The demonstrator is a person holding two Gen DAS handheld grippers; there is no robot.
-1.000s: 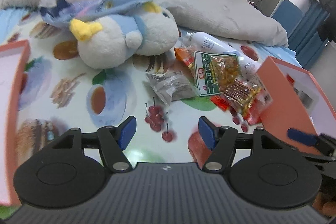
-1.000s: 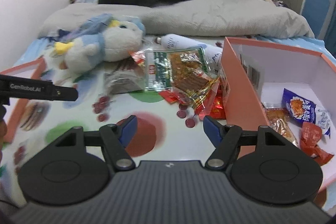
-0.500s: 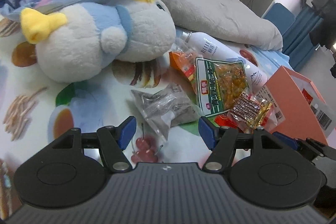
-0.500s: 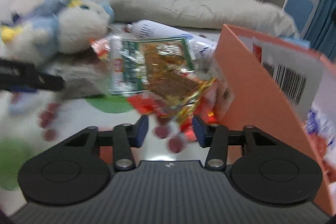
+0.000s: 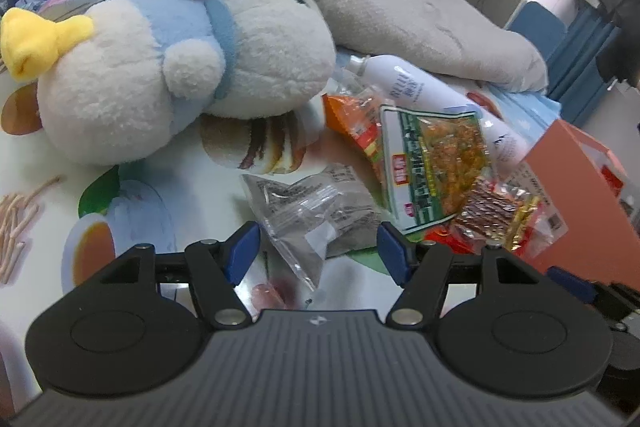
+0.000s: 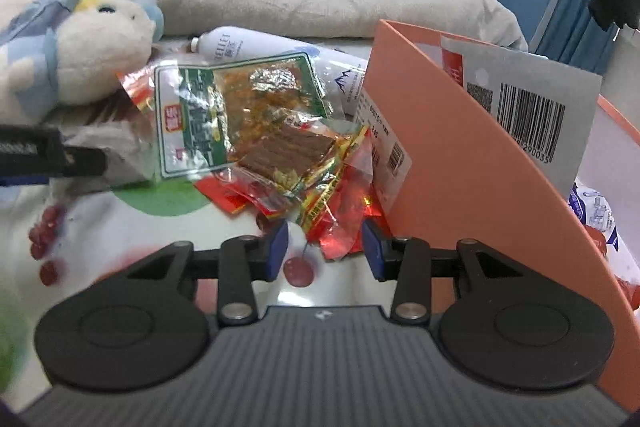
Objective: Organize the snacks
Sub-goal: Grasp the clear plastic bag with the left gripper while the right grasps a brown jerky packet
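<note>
Both claws tilt down over the bed. The left claw (image 5: 318, 253) hangs wide open around the grey packet (image 5: 316, 211), pads clear of it. The right claw (image 6: 324, 251) has narrowed since a second ago and closed in on the red wrappers (image 6: 340, 223) beside the orange box (image 6: 460, 155); whether it's pinching them is unclear.

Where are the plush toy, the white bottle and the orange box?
plush toy (image 5: 168, 67), left wrist view, its white belly.
white bottle (image 5: 416, 87), left wrist view, its printed side.
orange box (image 6: 448, 155), right wrist view, its outer wall.
</note>
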